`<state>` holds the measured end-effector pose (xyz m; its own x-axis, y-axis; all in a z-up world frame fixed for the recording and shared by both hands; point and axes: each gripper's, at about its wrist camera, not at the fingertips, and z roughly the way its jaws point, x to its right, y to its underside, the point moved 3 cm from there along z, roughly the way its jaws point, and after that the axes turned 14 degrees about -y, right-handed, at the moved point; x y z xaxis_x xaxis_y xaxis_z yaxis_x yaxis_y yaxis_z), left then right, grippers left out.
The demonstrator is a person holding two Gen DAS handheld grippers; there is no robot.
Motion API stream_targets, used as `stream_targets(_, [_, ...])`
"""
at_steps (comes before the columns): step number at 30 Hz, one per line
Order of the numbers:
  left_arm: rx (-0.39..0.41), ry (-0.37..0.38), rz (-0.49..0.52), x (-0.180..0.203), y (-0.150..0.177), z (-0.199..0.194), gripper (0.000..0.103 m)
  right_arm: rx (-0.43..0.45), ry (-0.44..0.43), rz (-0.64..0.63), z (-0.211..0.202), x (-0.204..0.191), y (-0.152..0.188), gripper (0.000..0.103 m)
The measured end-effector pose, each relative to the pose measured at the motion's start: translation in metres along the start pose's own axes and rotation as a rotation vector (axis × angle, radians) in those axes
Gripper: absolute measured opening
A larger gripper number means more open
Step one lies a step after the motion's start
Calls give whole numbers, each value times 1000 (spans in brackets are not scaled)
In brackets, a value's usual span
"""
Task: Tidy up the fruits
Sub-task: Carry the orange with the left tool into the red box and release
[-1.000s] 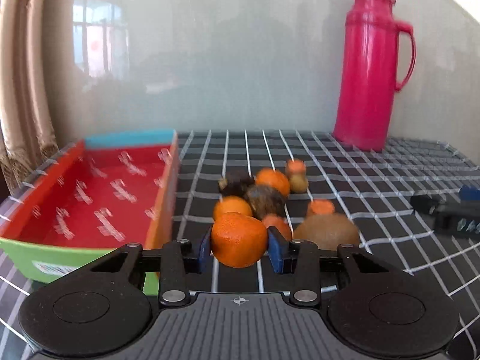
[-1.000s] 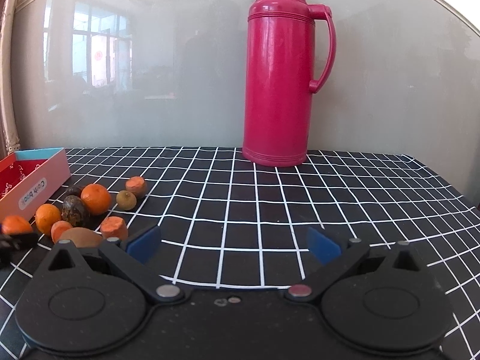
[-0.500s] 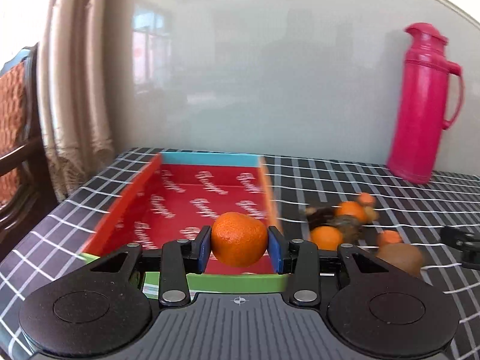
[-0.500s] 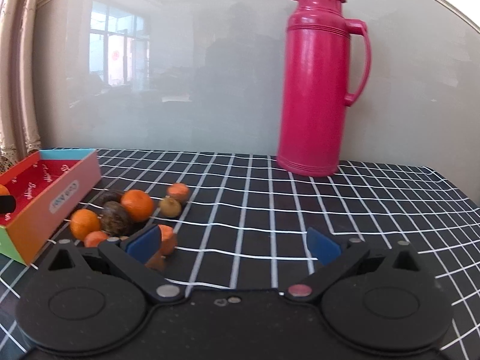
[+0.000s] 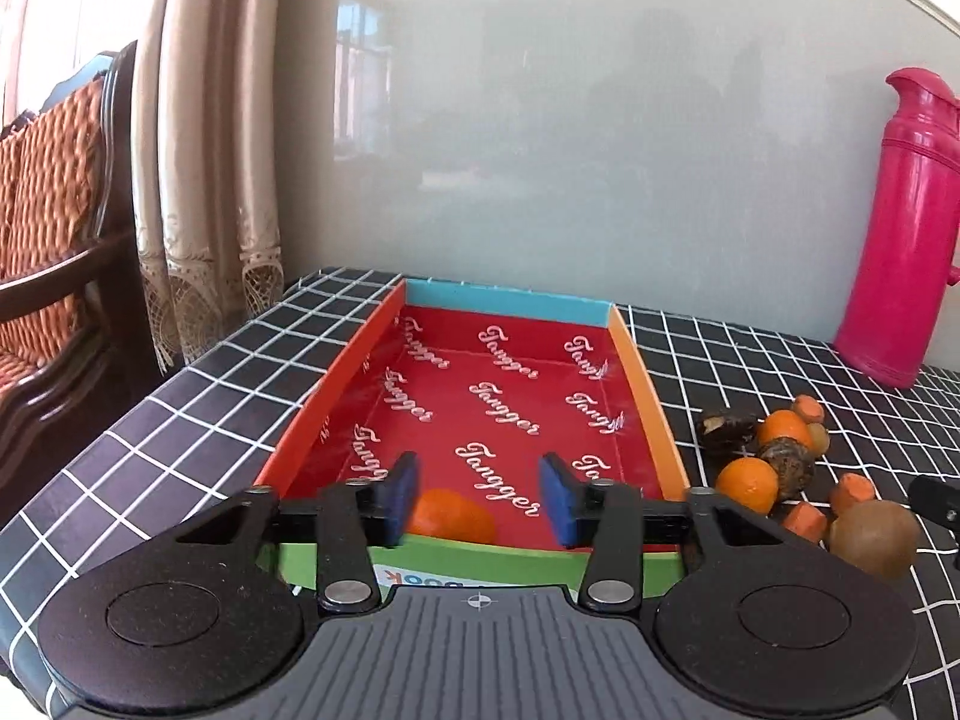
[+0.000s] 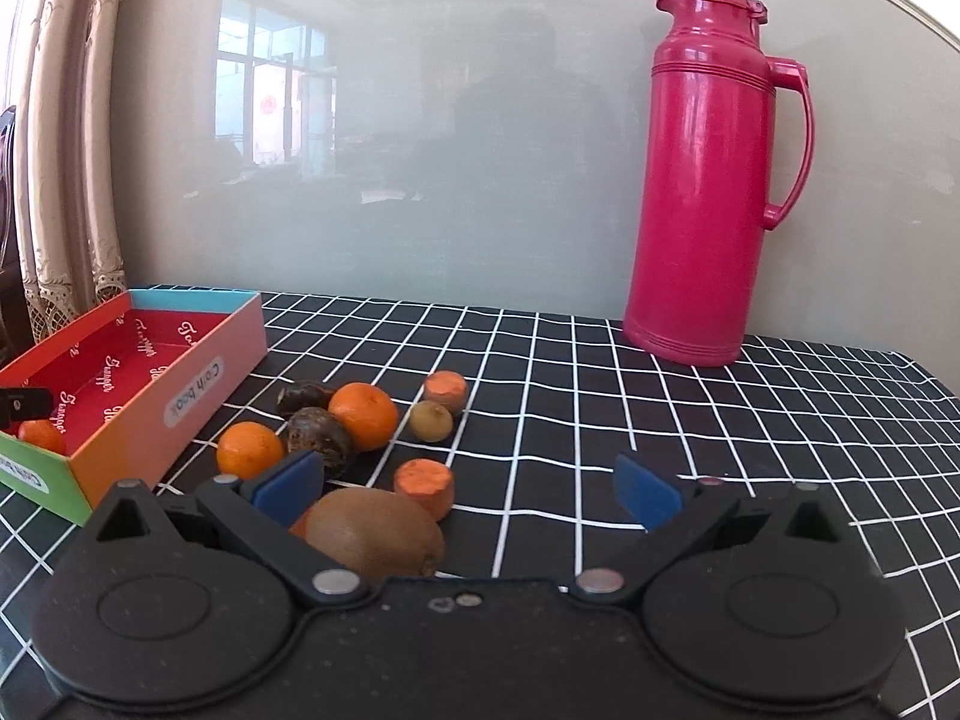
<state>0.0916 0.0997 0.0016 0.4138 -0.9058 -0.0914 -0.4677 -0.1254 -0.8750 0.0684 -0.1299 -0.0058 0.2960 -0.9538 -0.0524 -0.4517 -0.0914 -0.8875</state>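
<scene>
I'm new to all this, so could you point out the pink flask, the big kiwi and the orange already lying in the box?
pink flask (image 6: 702,180), right wrist view, middle of its body.
big kiwi (image 6: 375,531), right wrist view, its upper skin.
orange in the box (image 5: 453,516), left wrist view, its visible top.

Tangerine half hidden behind box wall (thermos edge-cropped).

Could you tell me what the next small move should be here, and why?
Probably draw the left gripper back out of the box toward the pile. Its jaws have just been opening, and the tangerine lies on the box floor, no longer clamped. The right gripper is open over the kiwi, so it could close on that next.
</scene>
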Motion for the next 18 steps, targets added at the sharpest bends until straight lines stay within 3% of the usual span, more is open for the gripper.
stream_targets(1, [7, -6, 9, 0, 0, -1, 68, 0, -1, -1, 1, -1, 0, 103])
stream_targets(2, [12, -13, 18, 0, 0, -2, 69, 0, -4, 0, 1, -1, -1, 103])
stream_targets(9, [19, -34, 42, -7, 3, -2, 69, -13, -10, -12, 6, -9, 0, 103])
stream_targets(18, [41, -22, -12, -24, -3, -14, 69, -100, -10, -58, 16, -13, 12, 103])
